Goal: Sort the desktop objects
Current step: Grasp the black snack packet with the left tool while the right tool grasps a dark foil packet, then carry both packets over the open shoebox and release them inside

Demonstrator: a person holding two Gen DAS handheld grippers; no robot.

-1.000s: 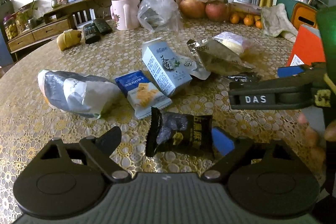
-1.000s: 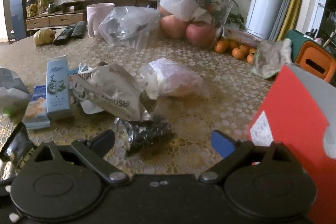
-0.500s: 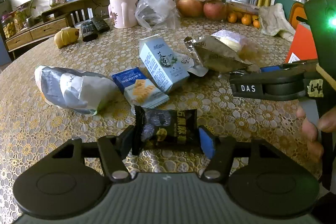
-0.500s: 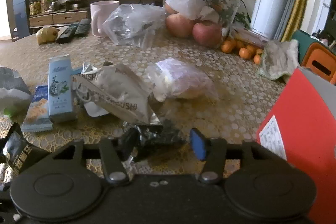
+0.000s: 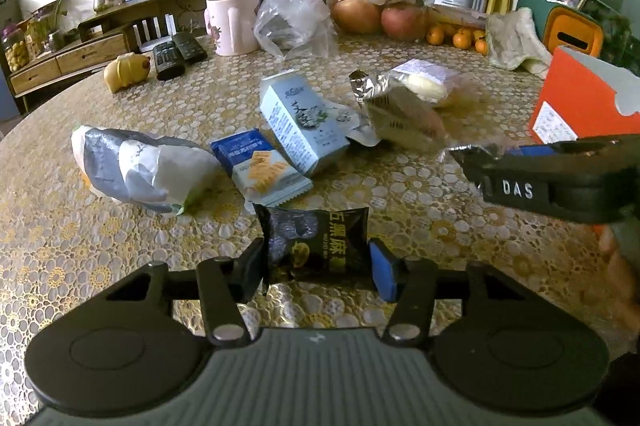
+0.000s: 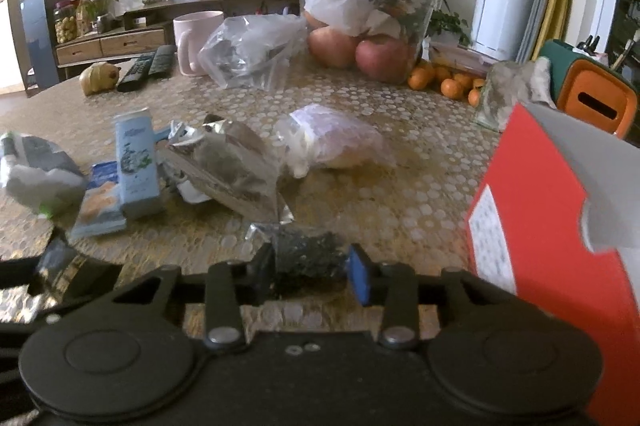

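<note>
A black snack packet (image 5: 316, 242) with gold lettering stands between the fingers of my left gripper (image 5: 316, 266). Its jaws are closing and both pads touch the packet's ends. My right gripper (image 6: 310, 268) is also closing, its pads pressing on a small dark foil packet (image 6: 308, 250) held just off the lace tablecloth (image 6: 400, 194). In the left wrist view the right gripper (image 5: 480, 166) comes in from the right with crinkled foil at its tip. Behind lie a blue-white carton (image 5: 300, 122), a blue cracker pack (image 5: 260, 170), a grey-white bag (image 5: 136, 166), a silver pouch (image 5: 400, 114) and a wrapped bun (image 5: 424, 82).
A red box (image 6: 552, 218) stands close on the right. At the far side of the table are a pink mug (image 5: 234, 22), two remotes (image 5: 176, 52), a yellow figurine (image 5: 126, 70), a clear plastic bag (image 5: 292, 26), bagged apples (image 5: 372, 10) and small oranges (image 5: 456, 36).
Both grippers went from wide open to closed around their packets. The black packet now stands upright in the left gripper. The right gripper has lifted slightly with the foil packet.
</note>
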